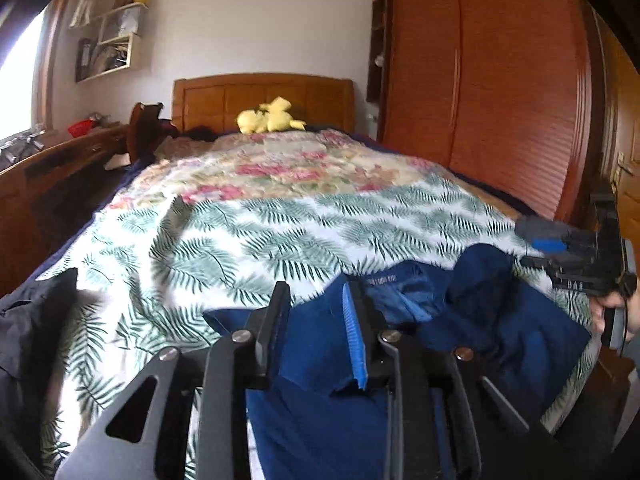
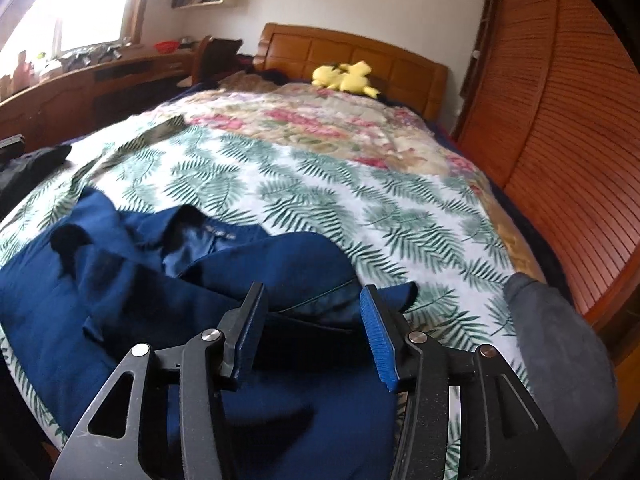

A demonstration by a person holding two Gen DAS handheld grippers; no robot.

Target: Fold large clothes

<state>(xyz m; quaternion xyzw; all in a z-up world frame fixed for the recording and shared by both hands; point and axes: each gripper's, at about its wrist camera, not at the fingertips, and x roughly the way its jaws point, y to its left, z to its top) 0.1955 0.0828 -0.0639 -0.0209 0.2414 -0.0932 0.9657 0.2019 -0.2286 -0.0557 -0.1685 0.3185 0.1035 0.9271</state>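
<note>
Both grippers, left gripper (image 1: 316, 300) and right gripper (image 2: 314, 304), stood partly open over the blue garment (image 2: 132, 280), gripping nothing. The laying-out step seemed finished. Next probably called for gripping the sleeve at nine o'clock.

Bed middle open: leaf-print sheet (image 2: 320, 200) bare from the navy garment (image 2: 160, 280) up to the floral quilt (image 2: 320, 124). Obstacles: dark garment (image 1: 32, 320) at the bed's left edge, grey cloth (image 2: 560, 340) at the right edge, yellow plush toy (image 1: 272, 120) by the headboard (image 1: 264, 96). Wardrobe (image 1: 500, 80) crowds the right side, desk (image 2: 80, 80) the left.
</note>
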